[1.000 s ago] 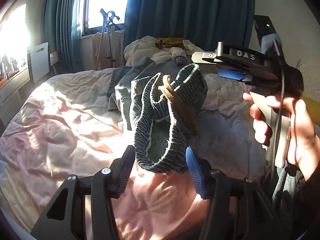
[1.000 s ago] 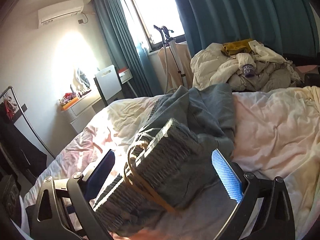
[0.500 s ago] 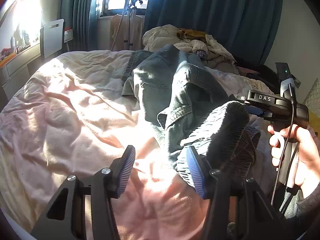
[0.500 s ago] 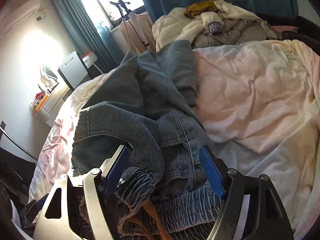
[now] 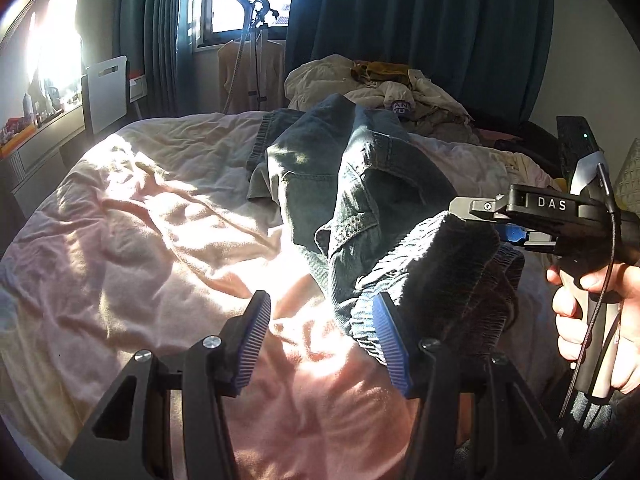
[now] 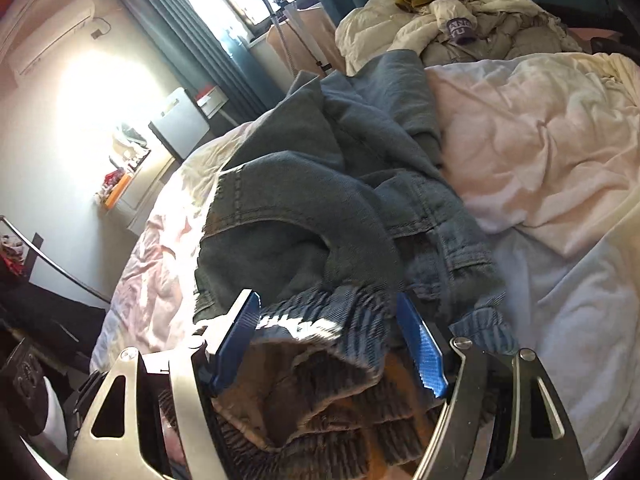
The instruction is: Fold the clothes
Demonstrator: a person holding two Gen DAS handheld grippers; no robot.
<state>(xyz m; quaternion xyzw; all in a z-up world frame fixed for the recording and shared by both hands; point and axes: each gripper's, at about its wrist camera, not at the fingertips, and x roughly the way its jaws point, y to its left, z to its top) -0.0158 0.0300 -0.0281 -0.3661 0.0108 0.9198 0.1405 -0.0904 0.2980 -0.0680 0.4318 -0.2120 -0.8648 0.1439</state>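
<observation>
A pair of blue-grey jeans (image 5: 352,184) lies crumpled down the middle of the bed, its ribbed elastic waistband (image 5: 436,264) bunched at the near end. My left gripper (image 5: 322,344) is open with only pink bedding between its pads; the waistband lies just right of its right pad. My right gripper (image 6: 332,344) is open, its blue pads on either side of the waistband (image 6: 320,320), which drapes between the fingers. It also shows in the left wrist view (image 5: 560,216), held by a hand.
The bed has a rumpled pink and cream duvet (image 5: 160,232). A pile of pale clothes (image 5: 384,88) sits at the far end under dark teal curtains (image 5: 420,20). A stand (image 5: 252,40) is by the window; a desk (image 5: 44,120) is left.
The waistband, held up a second ago, has dropped onto the bed to the right of my left gripper. The right gripper came down with it. Both views tilted down toward the bed.
</observation>
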